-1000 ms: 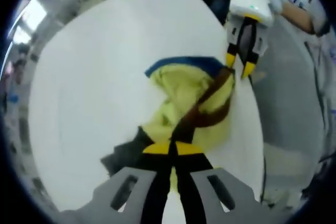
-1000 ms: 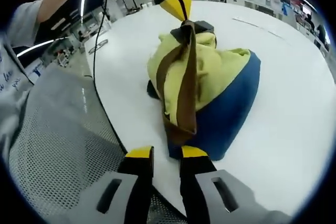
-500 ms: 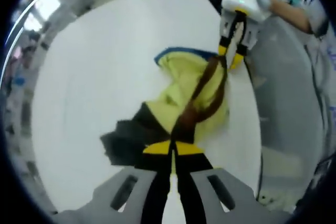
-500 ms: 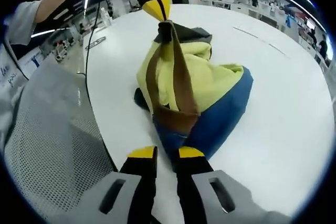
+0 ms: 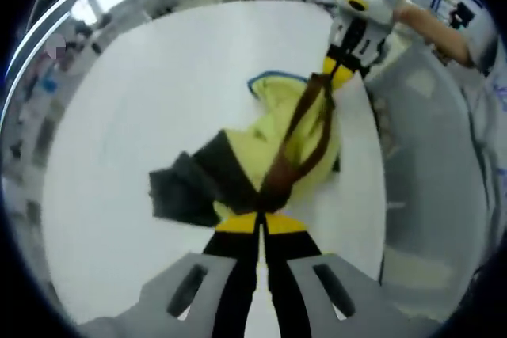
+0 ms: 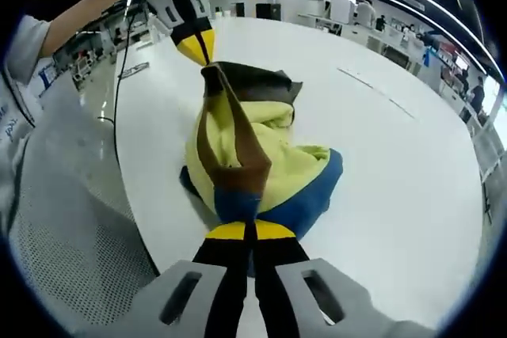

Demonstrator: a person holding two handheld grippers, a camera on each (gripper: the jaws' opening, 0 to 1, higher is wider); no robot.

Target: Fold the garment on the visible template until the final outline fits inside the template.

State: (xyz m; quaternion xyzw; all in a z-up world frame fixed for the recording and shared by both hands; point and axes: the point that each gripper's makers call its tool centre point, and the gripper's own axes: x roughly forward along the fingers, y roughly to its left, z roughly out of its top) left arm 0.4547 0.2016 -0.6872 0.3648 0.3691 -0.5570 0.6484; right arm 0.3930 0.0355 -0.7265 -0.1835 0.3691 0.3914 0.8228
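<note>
A yellow garment (image 5: 309,144) with a brown band (image 5: 305,120), a blue edge (image 5: 273,81) and a dark grey part (image 5: 186,191) lies bunched on the white table (image 5: 135,93). It hangs stretched between both grippers. My left gripper (image 5: 258,223) is shut on the brown band's near end. At the far end my right gripper (image 5: 337,69) pinches the same band. In the right gripper view, my right gripper (image 6: 249,231) is shut on the garment (image 6: 273,164) where brown meets blue (image 6: 305,199). The left gripper (image 6: 198,47) holds the far end beside the grey part (image 6: 257,81).
The table's curved edge (image 6: 146,219) runs close to the garment. Beyond it is a grey mesh surface (image 6: 63,227), and a black cable (image 6: 119,77) trails over the table there. A person's sleeve and arm (image 6: 55,25) reach in. Bare white table (image 6: 396,164) spreads on the other side.
My right gripper has shut on the garment's blue and brown end. The two grippers have drawn apart, pulling the brown band taut and lifting the garment between them.
</note>
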